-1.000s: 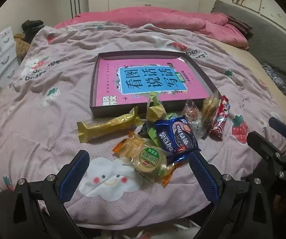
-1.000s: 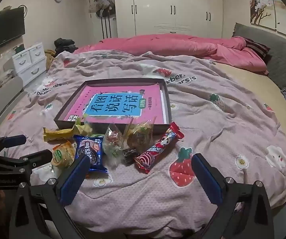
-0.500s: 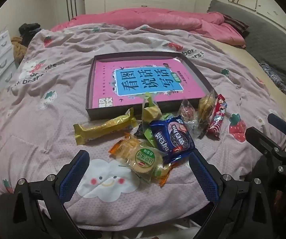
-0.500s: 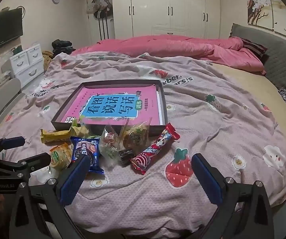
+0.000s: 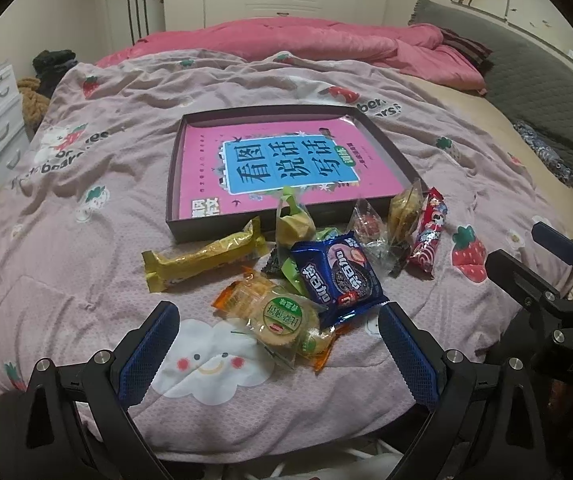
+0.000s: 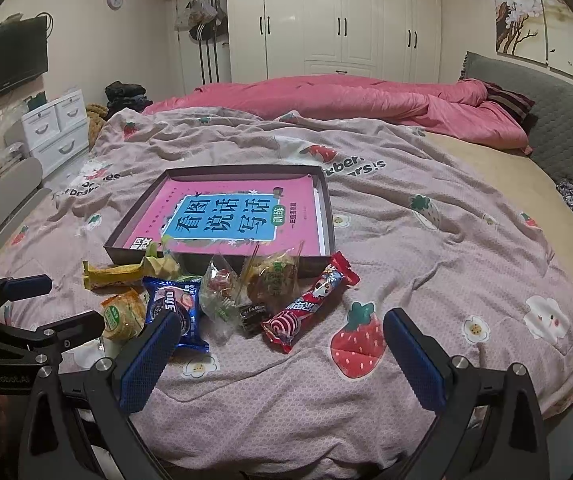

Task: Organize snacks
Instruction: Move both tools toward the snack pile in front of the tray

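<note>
Several snack packets lie heaped on the bedspread in front of a shallow dark box (image 5: 174, 196) (image 6: 328, 204) lined with a pink book. Among them are a yellow bar (image 5: 202, 258) (image 6: 112, 271), a blue cookie pack (image 5: 336, 274) (image 6: 174, 306), a round cracker pack with a green label (image 5: 280, 318) (image 6: 120, 314), clear-wrapped sweets (image 5: 368, 226) (image 6: 220, 286) and a red candy stick (image 5: 428, 232) (image 6: 310, 304). My left gripper (image 5: 276, 354) hangs open just short of the cracker pack. My right gripper (image 6: 282, 362) is open too, near the red stick. Neither holds anything.
The bed carries a pink-grey strawberry cover (image 6: 426, 248) and a rumpled pink duvet (image 6: 346, 100) at the back. A grey headboard (image 6: 558, 120) runs along the right, white drawers (image 6: 56, 128) stand left, wardrobes (image 6: 338, 20) behind. Each gripper shows at the other view's edge.
Both views have shifted slightly; the snack heap sits a little lower and nearer in the right wrist view. Nothing on the bed has moved, and both grippers stay open.
</note>
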Demonstrator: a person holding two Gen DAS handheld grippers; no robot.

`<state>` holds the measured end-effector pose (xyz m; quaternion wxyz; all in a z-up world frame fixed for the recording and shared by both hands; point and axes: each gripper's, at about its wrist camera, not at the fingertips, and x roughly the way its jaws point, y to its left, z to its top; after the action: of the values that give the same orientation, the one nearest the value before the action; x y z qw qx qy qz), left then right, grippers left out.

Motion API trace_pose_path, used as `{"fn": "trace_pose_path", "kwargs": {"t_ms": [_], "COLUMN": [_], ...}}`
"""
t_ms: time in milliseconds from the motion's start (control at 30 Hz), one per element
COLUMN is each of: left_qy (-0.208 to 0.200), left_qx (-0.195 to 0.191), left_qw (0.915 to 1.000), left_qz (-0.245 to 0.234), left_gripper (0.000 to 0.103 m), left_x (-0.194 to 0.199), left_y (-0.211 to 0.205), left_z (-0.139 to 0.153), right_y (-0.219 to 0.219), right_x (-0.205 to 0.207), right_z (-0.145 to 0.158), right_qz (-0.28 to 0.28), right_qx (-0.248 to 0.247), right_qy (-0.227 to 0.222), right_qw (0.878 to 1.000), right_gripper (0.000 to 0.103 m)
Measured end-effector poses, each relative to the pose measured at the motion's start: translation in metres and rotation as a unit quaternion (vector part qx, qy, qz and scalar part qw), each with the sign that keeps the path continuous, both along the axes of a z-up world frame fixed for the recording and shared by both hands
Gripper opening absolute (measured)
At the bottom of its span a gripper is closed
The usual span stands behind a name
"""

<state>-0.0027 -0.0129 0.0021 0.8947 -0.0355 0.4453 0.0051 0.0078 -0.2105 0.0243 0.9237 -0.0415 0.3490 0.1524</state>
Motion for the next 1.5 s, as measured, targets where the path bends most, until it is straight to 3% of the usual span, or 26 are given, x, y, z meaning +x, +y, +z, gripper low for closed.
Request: {"fn": "trace_pose_path", "kwargs": {"t_ms": [767, 1367, 1500], "left_qy": [0.011, 0.058, 0.065], "left_qx": [-0.017, -0.054, -0.047], "left_qw": [0.9997, 0.9969, 0.9968], "left_qz": [-0.010, 0.002, -0.004], "left_gripper": [0.100, 0.100, 0.100], "left_x": [0.001, 0.009, 0.014], "left_y": [0.000, 0.021, 0.021], "left_z": [-0.003, -0.023, -0.029], "right_y": [0.001, -0.006, -0.006], "right_x": [-0.001, 0.006, 0.009], "right_z": [-0.002, -0.008, -0.010], "right_qz": [0.001, -0.005, -0.006], "right_qx": [0.002, 0.018, 0.018], "right_qy": [0.003, 0.023, 0.030], "right_qw": [1.000, 1.000, 0.999], "right_gripper": [0.102, 0.102, 0.102]}}
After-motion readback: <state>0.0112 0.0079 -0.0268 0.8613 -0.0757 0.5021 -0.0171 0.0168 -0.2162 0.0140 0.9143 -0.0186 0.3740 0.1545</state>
